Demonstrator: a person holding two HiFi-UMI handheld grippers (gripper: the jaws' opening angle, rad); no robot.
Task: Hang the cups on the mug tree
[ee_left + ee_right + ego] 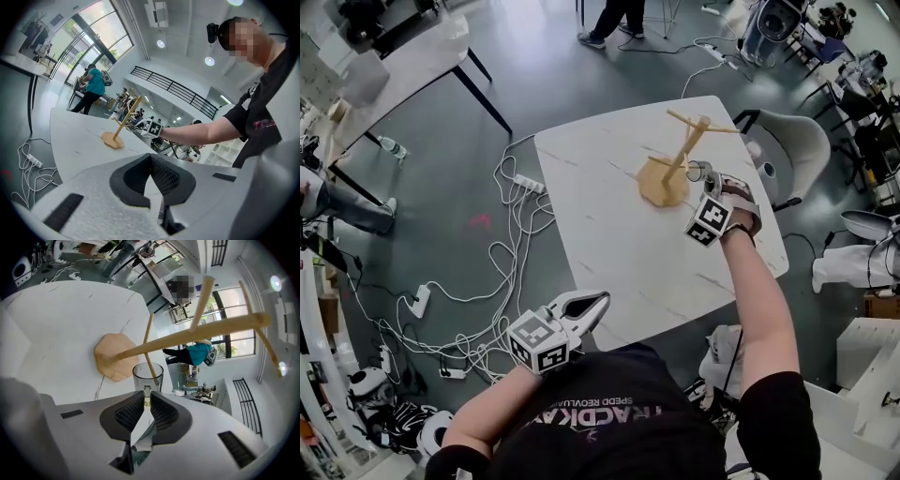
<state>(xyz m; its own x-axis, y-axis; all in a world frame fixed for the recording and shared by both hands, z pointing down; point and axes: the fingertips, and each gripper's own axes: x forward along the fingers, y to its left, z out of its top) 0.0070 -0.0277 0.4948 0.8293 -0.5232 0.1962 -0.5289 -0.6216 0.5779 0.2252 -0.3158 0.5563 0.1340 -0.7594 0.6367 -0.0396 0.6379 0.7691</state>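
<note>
Glass cup (147,374) in right claw (147,395); mug tree (680,157) near table (609,234) edge.

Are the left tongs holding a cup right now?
No, the left tongs are closed pad against pad with nothing between them.

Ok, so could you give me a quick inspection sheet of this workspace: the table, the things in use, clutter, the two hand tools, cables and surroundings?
Surface: white marbled table.
Job's things: wooden mug tree upright on the table, no cup hanging on it; one clear glass cup close beside it.
Clutter: nothing seen on the table.
Grippers: right gripper, jaws pinched on the cup's handle; left gripper, jaws together, nothing between.
Cables: white cords and a power strip on the floor, left of the table.
Surroundings: second table, chair, person standing beyond.
</note>
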